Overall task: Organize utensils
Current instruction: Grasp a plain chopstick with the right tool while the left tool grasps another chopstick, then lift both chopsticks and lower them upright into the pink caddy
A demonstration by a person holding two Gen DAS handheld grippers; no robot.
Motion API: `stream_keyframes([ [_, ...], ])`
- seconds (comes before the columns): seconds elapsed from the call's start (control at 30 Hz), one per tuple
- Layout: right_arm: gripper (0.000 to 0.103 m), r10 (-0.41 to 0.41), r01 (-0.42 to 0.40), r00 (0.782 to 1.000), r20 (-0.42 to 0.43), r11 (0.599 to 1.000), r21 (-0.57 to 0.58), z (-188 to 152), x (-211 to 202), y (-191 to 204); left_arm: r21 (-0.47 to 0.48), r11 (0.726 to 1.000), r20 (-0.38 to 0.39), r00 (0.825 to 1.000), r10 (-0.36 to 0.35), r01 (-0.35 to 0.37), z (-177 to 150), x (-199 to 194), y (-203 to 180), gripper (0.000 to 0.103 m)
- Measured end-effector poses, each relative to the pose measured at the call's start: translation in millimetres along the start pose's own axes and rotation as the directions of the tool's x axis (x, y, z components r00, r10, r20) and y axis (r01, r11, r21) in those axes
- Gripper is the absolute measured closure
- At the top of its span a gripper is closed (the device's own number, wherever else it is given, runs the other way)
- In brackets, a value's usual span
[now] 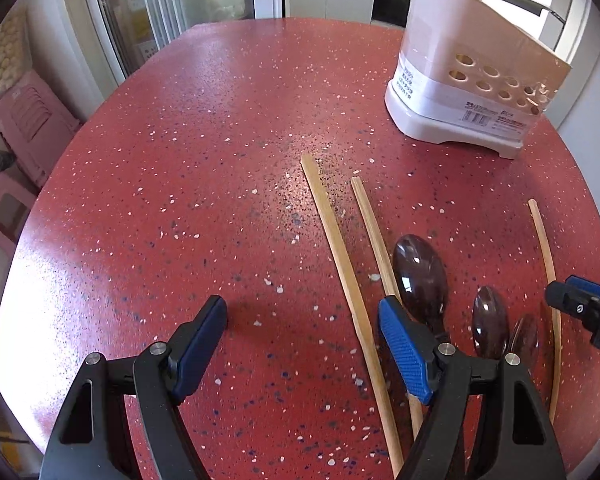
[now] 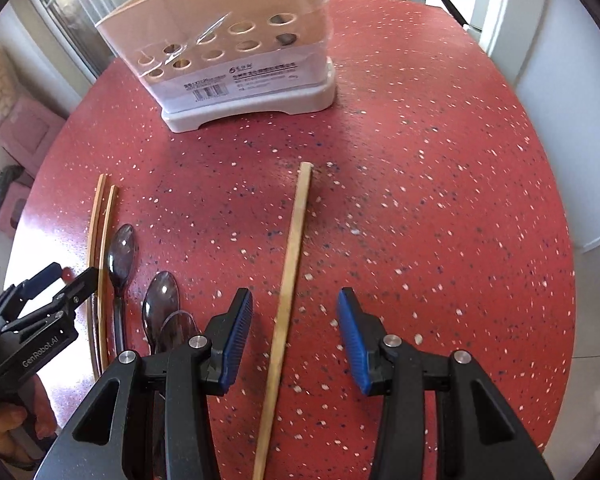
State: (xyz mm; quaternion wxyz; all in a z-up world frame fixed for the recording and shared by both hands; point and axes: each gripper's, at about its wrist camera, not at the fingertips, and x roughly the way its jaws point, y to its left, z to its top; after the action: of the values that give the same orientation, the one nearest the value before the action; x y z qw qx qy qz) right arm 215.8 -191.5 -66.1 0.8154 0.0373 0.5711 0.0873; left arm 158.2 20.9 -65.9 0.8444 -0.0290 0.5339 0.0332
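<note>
On the red speckled table lie three wooden chopsticks and several dark plastic spoons. My left gripper is open and empty, low over the table; one chopstick lies between its fingers and a second chopstick under the right finger. A large spoon and a smaller spoon lie just right of it. My right gripper is open and empty, straddling a single chopstick. A pink and white utensil holder, also in the left wrist view, stands at the far side with utensils in it.
The table's edge curves round on all sides. Pink plastic stools stand on the floor to the left, by a glass door. The other gripper shows at the left of the right wrist view.
</note>
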Motion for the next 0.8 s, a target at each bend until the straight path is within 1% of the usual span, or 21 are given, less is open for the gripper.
stream_keyframes([
  [0.13, 0.056, -0.044, 0.042, 0.998, -0.047, 0.998, -0.055, 10, 6, 13, -0.003, 1.0, -0.055, 0.998, -0.001, 0.001, 13, 6, 0, 0.002],
  [0.2, 0.057, -0.055, 0.051, 0.996, -0.066, 0.996, -0.067, 14, 9, 16, 0.016, 1.0, -0.072, 0.997, -0.007, 0.008, 19, 9, -2, 0.002],
  [0.27, 0.062, -0.079, 0.072, 0.994, -0.078, 0.994, -0.086, 18, 10, 20, 0.023, 1.0, -0.092, 0.996, -0.016, 0.018, 27, 13, -4, 0.003],
  [0.3, 0.068, -0.092, 0.084, 0.993, -0.079, 0.992, -0.096, 18, 10, 20, 0.027, 0.999, -0.104, 0.994, -0.018, 0.021, 30, 14, -4, 0.004],
  [0.33, 0.073, -0.093, 0.085, 0.993, -0.079, 0.991, -0.103, 18, 10, 20, 0.032, 0.999, -0.109, 0.994, -0.02, 0.024, 33, 14, -5, 0.011],
  [0.37, 0.076, -0.087, 0.078, 0.993, -0.083, 0.991, -0.107, 19, 10, 20, 0.046, 0.999, -0.114, 0.993, -0.024, 0.029, 36, 15, -7, 0.012],
  [0.4, 0.083, -0.084, 0.074, 0.993, -0.086, 0.991, -0.109, 16, 11, 18, 0.055, 0.998, -0.125, 0.992, -0.03, 0.037, 40, 16, -10, 0.02],
  [0.43, 0.085, -0.082, 0.072, 0.993, -0.09, 0.991, -0.111, 16, 11, 17, 0.067, 0.997, -0.128, 0.991, -0.03, 0.039, 45, 16, -15, 0.031],
  [0.47, 0.086, -0.082, 0.071, 0.992, -0.092, 0.991, -0.117, 16, 12, 17, 0.085, 0.995, -0.133, 0.99, -0.037, 0.049, 48, 16, -19, 0.037],
  [0.5, 0.088, -0.083, 0.071, 0.992, -0.092, 0.99, -0.124, 16, 11, 17, 0.097, 0.994, -0.137, 0.99, -0.039, 0.053, 50, 15, -22, 0.044],
  [0.53, 0.093, -0.08, 0.068, 0.993, -0.091, 0.989, -0.128, 16, 11, 16, 0.109, 0.992, -0.143, 0.989, -0.043, 0.059, 52, 15, -24, 0.047],
  [0.57, 0.093, -0.067, 0.055, 0.994, -0.092, 0.99, -0.126, 16, 11, 14, 0.116, 0.991, -0.143, 0.989, -0.047, 0.064, 54, 15, -26, 0.059],
  [0.6, 0.095, -0.057, 0.046, 0.994, -0.091, 0.991, -0.124, 15, 9, 13, 0.119, 0.99, -0.143, 0.988, -0.053, 0.07, 56, 16, -27, 0.064],
  [0.67, 0.097, -0.038, 0.028, 0.996, -0.084, 0.992, -0.12, 12, 8, 4, 0.116, 0.991, -0.129, 0.99, -0.056, 0.071, 58, 17, -28, 0.067],
  [0.7, 0.097, -0.023, 0.014, 0.997, -0.076, 0.993, -0.116, 11, 7, 1, 0.11, 0.99, -0.119, 0.99, -0.072, 0.085, 58, 16, -26, 0.068],
  [0.77, 0.097, 0.001, -0.008, 0.998, -0.064, 0.994, -0.109, 9, 4, -6, 0.082, 0.988, -0.092, 0.989, -0.12, 0.127, 47, 9, -18, 0.068],
  [0.8, 0.097, 0.03, -0.035, 0.998, -0.055, 0.994, -0.1, 6, 2, -11, 0.077, 0.988, -0.071, 0.989, -0.127, 0.132, 42, 5, -14, 0.068],
])
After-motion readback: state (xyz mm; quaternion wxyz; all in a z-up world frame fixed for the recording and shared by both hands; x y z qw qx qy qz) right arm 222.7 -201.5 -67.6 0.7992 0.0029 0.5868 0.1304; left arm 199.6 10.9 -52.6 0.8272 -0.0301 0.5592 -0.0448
